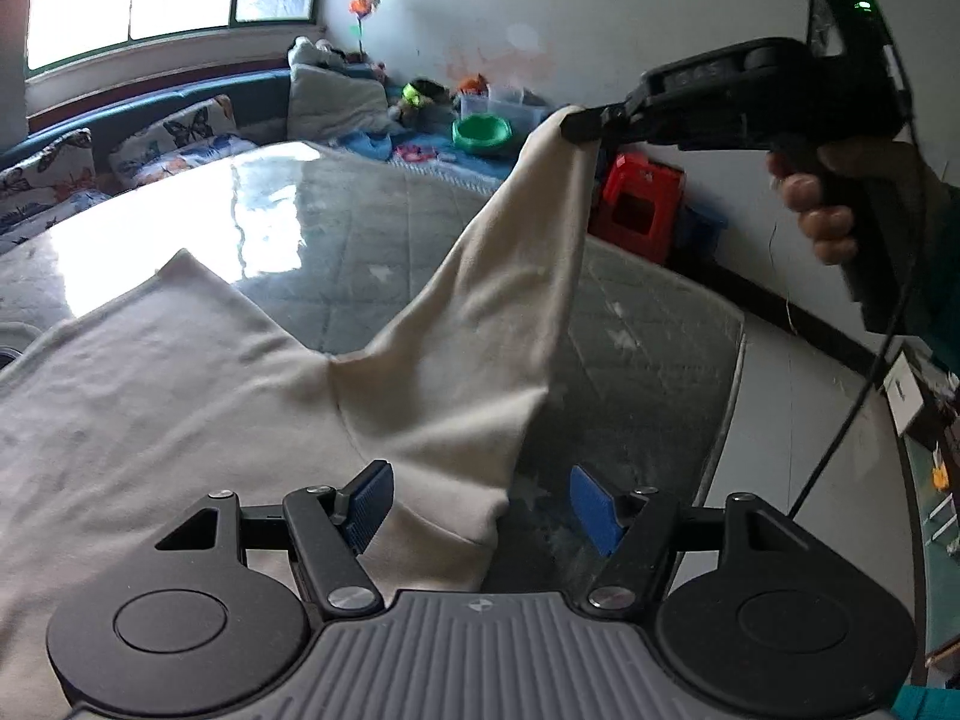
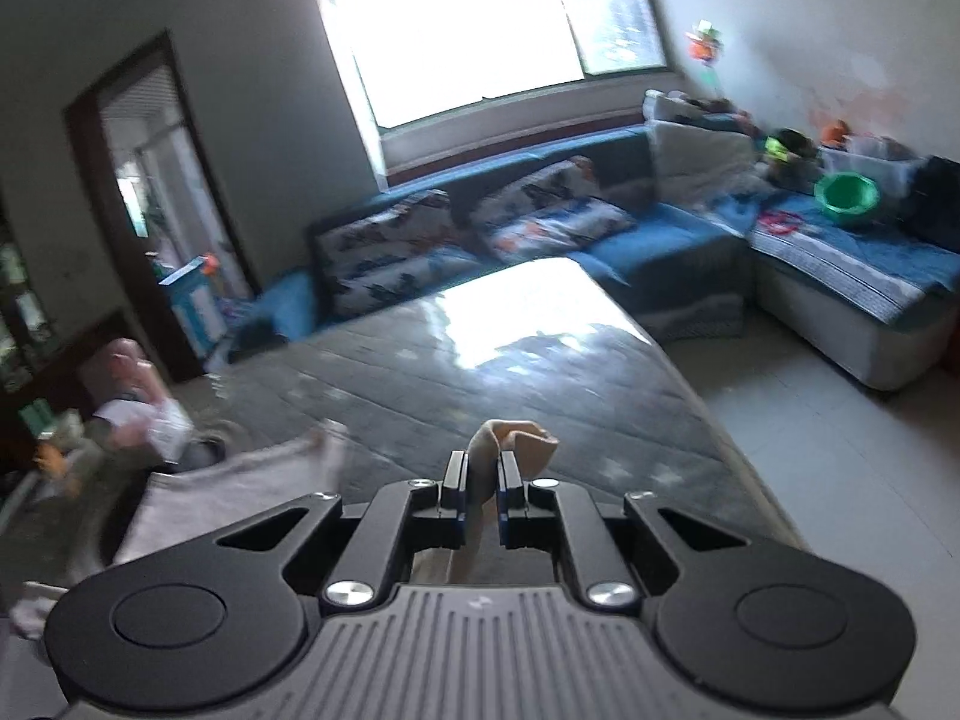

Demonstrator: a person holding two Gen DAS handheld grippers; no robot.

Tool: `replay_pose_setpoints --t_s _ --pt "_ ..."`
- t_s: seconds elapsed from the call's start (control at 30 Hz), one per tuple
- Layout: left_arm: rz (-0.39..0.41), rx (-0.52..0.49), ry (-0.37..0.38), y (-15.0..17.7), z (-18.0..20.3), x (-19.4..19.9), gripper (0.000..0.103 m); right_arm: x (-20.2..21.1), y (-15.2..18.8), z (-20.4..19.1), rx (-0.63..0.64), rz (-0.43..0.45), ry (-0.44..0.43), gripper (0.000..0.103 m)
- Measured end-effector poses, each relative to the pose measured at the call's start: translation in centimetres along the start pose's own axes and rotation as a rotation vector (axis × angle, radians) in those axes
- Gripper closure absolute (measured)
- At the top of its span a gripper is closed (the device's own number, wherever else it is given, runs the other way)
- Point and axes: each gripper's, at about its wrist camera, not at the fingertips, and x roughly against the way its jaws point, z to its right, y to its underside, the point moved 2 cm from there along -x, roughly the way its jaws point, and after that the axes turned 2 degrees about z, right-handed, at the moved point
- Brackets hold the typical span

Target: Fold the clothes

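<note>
A cream garment (image 1: 180,408) lies spread on a glass-topped table (image 1: 372,240). One sleeve (image 1: 510,276) is lifted up and to the right. My right gripper (image 1: 576,123) is shut on the sleeve's end and holds it well above the table. In the right wrist view the cream cloth (image 2: 516,438) sticks out between the closed fingers of my right gripper (image 2: 481,480). My left gripper (image 1: 480,504) is open and empty, low over the garment's near edge beside the base of the sleeve.
A blue corner sofa (image 2: 660,240) with patterned cushions (image 2: 384,252) runs behind the table. A green bowl (image 1: 482,133) and toys sit on it. A red stool (image 1: 639,204) stands by the wall. A child (image 2: 138,402) is at the table's left.
</note>
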Motion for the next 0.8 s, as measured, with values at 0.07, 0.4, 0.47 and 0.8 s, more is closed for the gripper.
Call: replay_pose_setpoints --t_s 0.07,0.4,0.47,0.8 --pt "0.031 0.014 -0.025 0.0 -1.0 1.6 0.034 0.8 -1.1 -2.0 0.035 0.013 -0.053 0.095" --pt "0.084 0.172 -0.226 3.8 -7.6 9.4 0.034 -0.7 -2.8 -14.2 0.247 -0.058 -0.350 0.095" --pt "0.091 0.211 -0.260 4.8 -8.7 10.7 0.034 -1.9 -1.9 -16.7 0.283 -0.103 -0.409 0.095" --pt "0.083 0.311 -0.349 7.9 -11.3 14.1 0.032 -8.2 8.1 -25.4 0.406 -0.354 -0.576 0.093"
